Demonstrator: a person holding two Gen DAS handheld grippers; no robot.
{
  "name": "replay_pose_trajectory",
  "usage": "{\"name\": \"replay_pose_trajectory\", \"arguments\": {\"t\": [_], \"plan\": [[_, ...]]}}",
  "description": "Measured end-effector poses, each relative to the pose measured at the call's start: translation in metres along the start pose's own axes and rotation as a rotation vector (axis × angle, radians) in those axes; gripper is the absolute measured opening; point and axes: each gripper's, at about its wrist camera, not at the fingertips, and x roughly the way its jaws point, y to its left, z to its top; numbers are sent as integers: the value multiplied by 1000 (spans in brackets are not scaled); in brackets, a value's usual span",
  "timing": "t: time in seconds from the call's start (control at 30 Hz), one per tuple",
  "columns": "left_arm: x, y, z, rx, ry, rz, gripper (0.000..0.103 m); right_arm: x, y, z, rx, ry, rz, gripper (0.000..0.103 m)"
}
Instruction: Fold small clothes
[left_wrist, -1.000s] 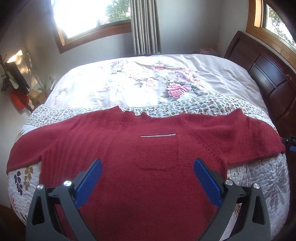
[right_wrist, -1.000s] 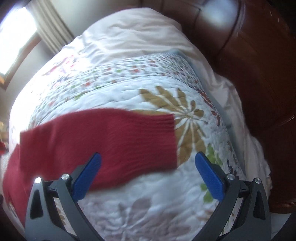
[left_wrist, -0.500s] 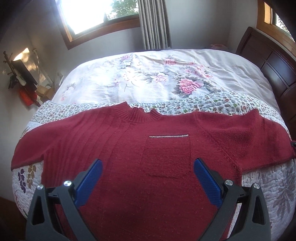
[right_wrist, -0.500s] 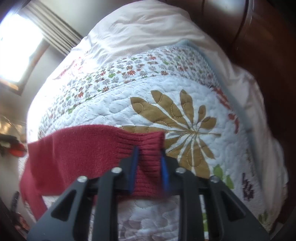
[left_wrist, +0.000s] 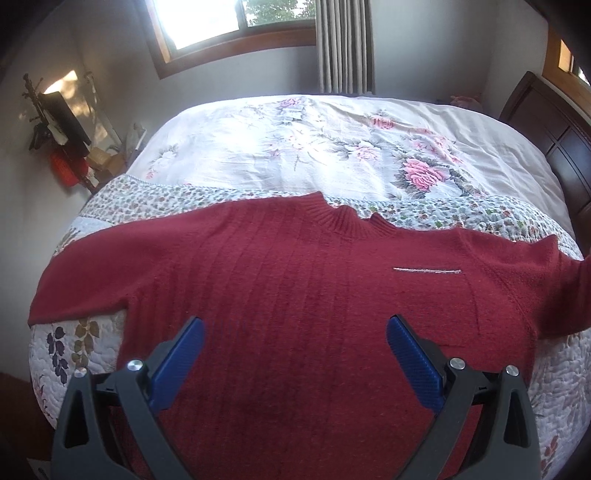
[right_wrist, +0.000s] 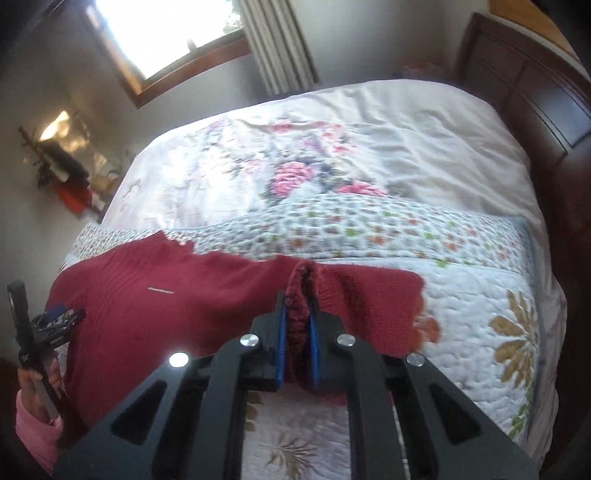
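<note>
Red knit: sweater (left_wrist: 295, 314) lies front-up and spread flat on the bed (left_wrist: 332, 147), collar toward the far side, body near the close edge, on a quilt (right_wrist: 480, 295).
Right claw (right_wrist: 297, 325): clamped tight on the cuff (right_wrist: 301, 291) of the sweater's sleeve (right_wrist: 369, 295) — knit bunches up between the blue pads, and the sleeve looks lifted off the quilt there.
Left claw (left_wrist: 295, 350): spread wide, gripping nothing, hanging over the sweater's lower body; a hand in a pink sleeve (right_wrist: 33, 432) holds it at the near edge.
Step in hand: judging by the grip, the sleeve is about to be carried across the chest for the first fold.
Risk, slip: the bite is only on the cuff rib — a quick pull could draw the knit out of the pads.
Risk, drag: with nothing pinning the body, hauling the sleeve may slide the whole sweater and rumple it, since the quilt gives little hold.
Risk, edge: the hem sits close to the bed's near edge, so a tug that way could drop it over.
Risk, skew: a sleeve laid at a slant leaves an uneven fold.
Writing: none readable — only a pale stitched line (left_wrist: 426, 270) atop the chest pocket; no brand or label shows.
</note>
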Motion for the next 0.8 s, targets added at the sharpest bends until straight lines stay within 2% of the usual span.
{"name": "replay_pose_trajectory", "arguments": {"t": [0.17, 0.27, 0.37, 0.4, 0.47, 0.53, 0.6, 0.67, 0.73, 0.8], "plan": [[-1, 42, -7, -36, 6, 12, 99, 34, 112, 5, -111, 44, 137, 10], [0, 60, -11, -52, 11, 20, 99, 60, 157, 3, -148, 79, 180, 10], [1, 69, -14, -54, 20, 20, 99, 94, 181, -1, -156, 129, 198, 11], [2, 70, -16, -52, 24, 19, 99, 108, 181, 0, -158, 144, 188, 12], [3, 68, -18, -41, 32, 10, 99, 132, 183, -7, -137, 202, 189, 23], [3, 62, -21, -22, 37, 1, 99, 141, 180, -14, -92, 226, 246, 24], [3, 55, -22, -3, 37, -4, 99, 130, 183, -17, -67, 206, 312, 27], [4, 43, -21, 10, 43, -21, 99, 103, 173, -17, -52, 156, 339, 50], [5, 28, -19, 18, 56, -55, 99, 73, 162, -12, -41, 111, 356, 52], [8, 8, -16, 21, 77, -105, 99, 49, 142, -15, -28, 89, 305, 52]]}}
